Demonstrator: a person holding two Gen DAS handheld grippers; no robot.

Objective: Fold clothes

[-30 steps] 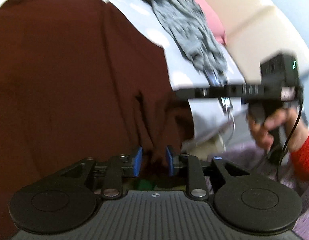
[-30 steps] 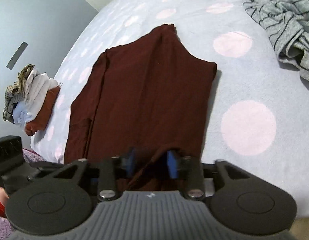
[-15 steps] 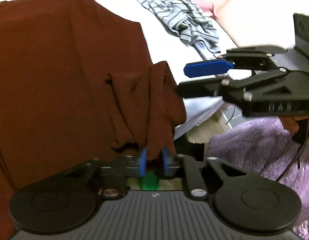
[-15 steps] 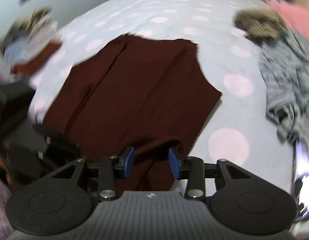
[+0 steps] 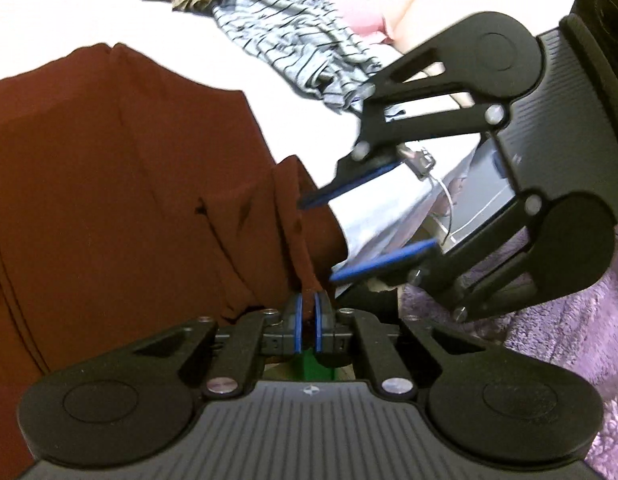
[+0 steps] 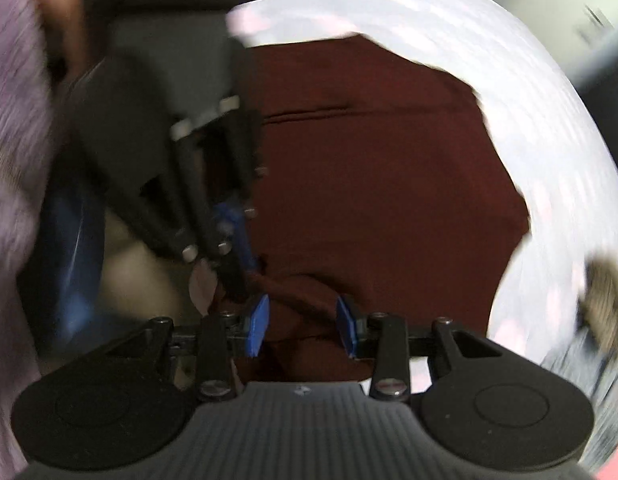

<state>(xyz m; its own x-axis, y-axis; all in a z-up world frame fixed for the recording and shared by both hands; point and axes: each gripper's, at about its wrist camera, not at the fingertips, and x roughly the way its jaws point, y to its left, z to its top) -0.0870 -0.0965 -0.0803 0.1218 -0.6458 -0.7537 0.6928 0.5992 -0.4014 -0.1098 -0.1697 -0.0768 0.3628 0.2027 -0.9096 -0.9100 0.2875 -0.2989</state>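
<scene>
Two grippers meet at the near corner of a maroon garment (image 5: 109,184) spread on the dotted bedsheet (image 5: 309,112). The left gripper (image 5: 308,322), just closed, pinches a bunched fold. At 2 o'clock, the right gripper (image 5: 369,232) stands open, pads clear of cloth.

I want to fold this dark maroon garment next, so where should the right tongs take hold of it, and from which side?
Grip the bunched near hem of the dark maroon garment, beside where the left tongs already pinch it. Come from the bed's near edge with the open right tongs, whose pads already straddle that raised fold; elsewhere the cloth lies flat.
</scene>
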